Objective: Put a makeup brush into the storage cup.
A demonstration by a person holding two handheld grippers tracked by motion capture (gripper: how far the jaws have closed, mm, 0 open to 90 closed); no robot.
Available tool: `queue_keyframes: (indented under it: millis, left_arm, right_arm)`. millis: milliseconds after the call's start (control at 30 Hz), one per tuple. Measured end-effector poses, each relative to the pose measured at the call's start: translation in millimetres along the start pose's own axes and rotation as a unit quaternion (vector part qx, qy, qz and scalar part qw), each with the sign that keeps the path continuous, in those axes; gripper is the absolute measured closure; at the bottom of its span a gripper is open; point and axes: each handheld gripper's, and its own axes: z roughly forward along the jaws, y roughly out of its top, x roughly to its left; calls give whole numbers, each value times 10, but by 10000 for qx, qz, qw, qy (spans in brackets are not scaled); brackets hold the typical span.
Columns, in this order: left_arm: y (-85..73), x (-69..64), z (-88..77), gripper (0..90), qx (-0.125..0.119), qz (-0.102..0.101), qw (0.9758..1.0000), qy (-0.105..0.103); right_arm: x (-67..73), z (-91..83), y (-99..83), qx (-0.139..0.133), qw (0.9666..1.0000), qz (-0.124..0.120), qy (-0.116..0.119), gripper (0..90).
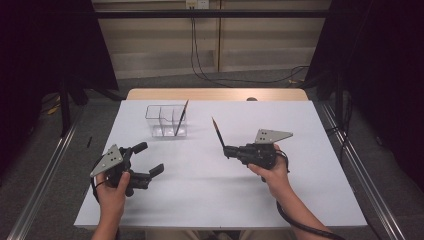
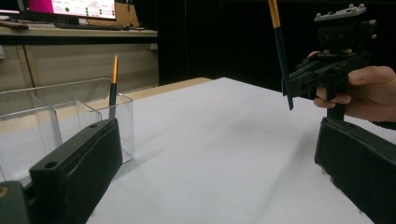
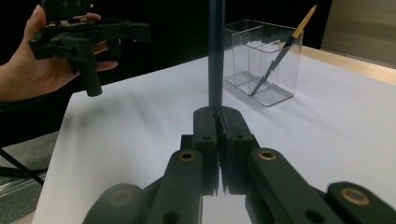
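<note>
**Right gripper clamped on a dark pencil above a white table, left gripper released**

A person sat at a white table (image 1: 210,190) with a two-jaw gripper in each hand. The right gripper (image 1: 227,150) was held just above the middle of the table, right of centre, its jaws clenched tight on the lower end of a dark pencil (image 1: 218,131). The pencil rose from the jaws, leaning up and away from the person, its orange end uppermost. In the right gripper view the two jaws met flat against each other with the pencil's dark shaft (image 3: 215,56) standing straight up out of them.

The left gripper (image 1: 145,159) was held low over the near left part of the table, its jaws spread wide with nothing between them. In the left gripper view the two black jaws stood far apart at either side, bare tabletop between.

A clear plastic organiser (image 1: 156,114) with several compartments stood on the far left-centre of the table, well apart from both grippers. A second pencil (image 1: 181,118) leaned inside its right-hand compartment, orange end up and poking above the rim. The held pencil was near the organiser, to its right, not touching it.
</note>
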Motion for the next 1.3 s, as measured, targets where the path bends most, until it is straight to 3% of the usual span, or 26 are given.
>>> queue_keyframes:
  millis: [567, 1300]
  left_arm:
    - [97, -38, 113, 2, -91, -12, 9998, -152]
    - [372, -167, 737, 0, -35, 54, 9973, -733]
  right_arm:
    - [50, 91, -7, -27, 9999, -32, 113, 864]
    - [63, 113, -21, 47, 9998, -91, 163, 864]
